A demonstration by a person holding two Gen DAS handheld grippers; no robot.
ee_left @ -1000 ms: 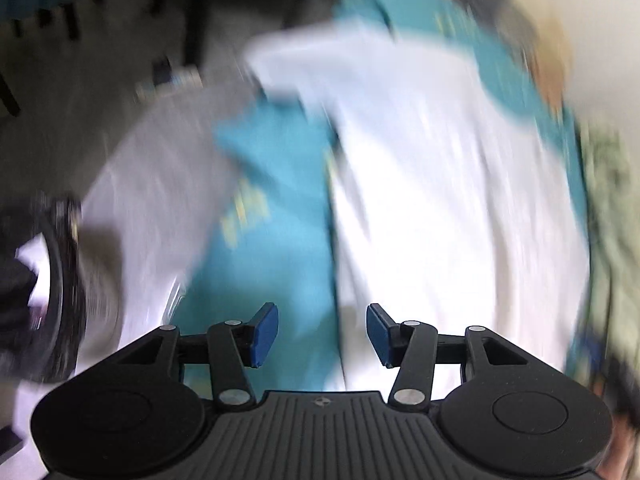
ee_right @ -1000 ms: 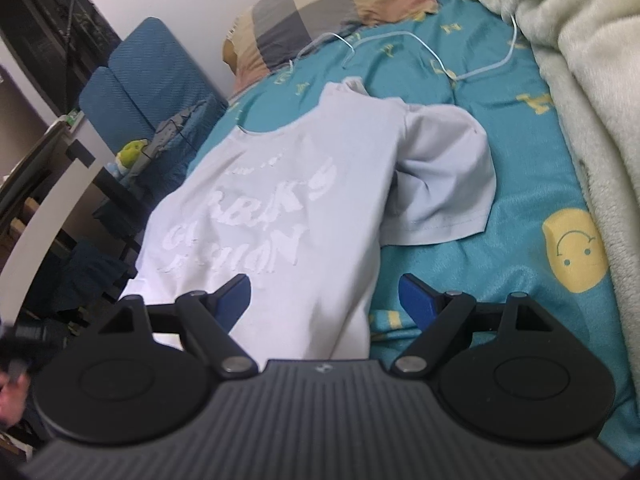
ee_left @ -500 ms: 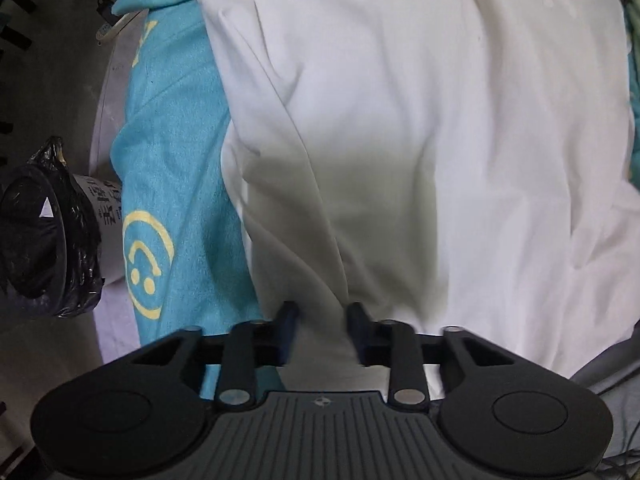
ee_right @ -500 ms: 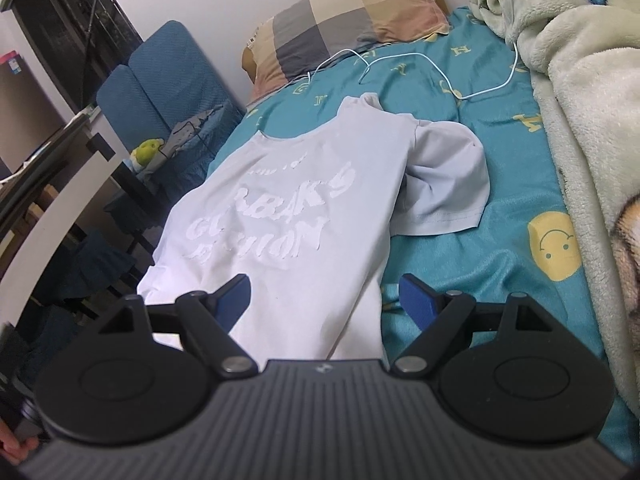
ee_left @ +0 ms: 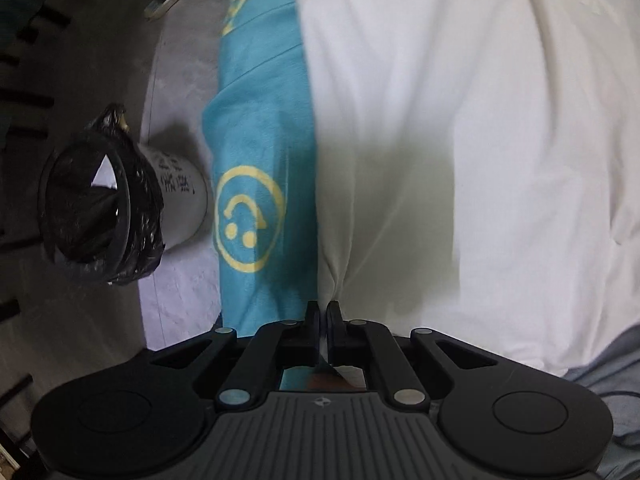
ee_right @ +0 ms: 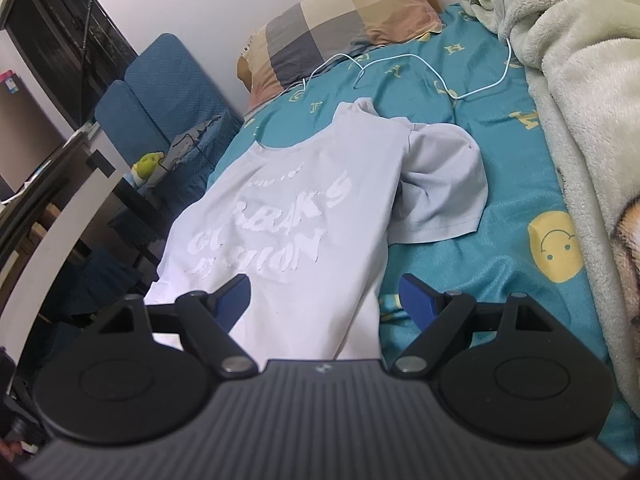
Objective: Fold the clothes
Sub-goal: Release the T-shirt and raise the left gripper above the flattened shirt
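A pale T-shirt [ee_right: 304,216] with white raised lettering lies spread on a teal bedsheet [ee_right: 500,200], its right sleeve folded out to the side. In the left wrist view the shirt [ee_left: 460,140] fills the right of the frame. My left gripper [ee_left: 323,310] is shut on the shirt's edge near the hem, where the cloth puckers into the jaws. My right gripper [ee_right: 326,294] is open and empty, held above the lower part of the shirt.
A checked pillow [ee_right: 340,20] lies at the head of the bed. A fluffy green blanket [ee_right: 580,120] runs along the right side. A white cable [ee_right: 400,60] crosses the sheet. A bin with a black bag [ee_left: 100,208] stands on the floor by the bed. A blue chair [ee_right: 168,92] stands at the left.
My left gripper has come down to the shirt's edge and closed on it. My right gripper has stayed open and tilted up slightly.
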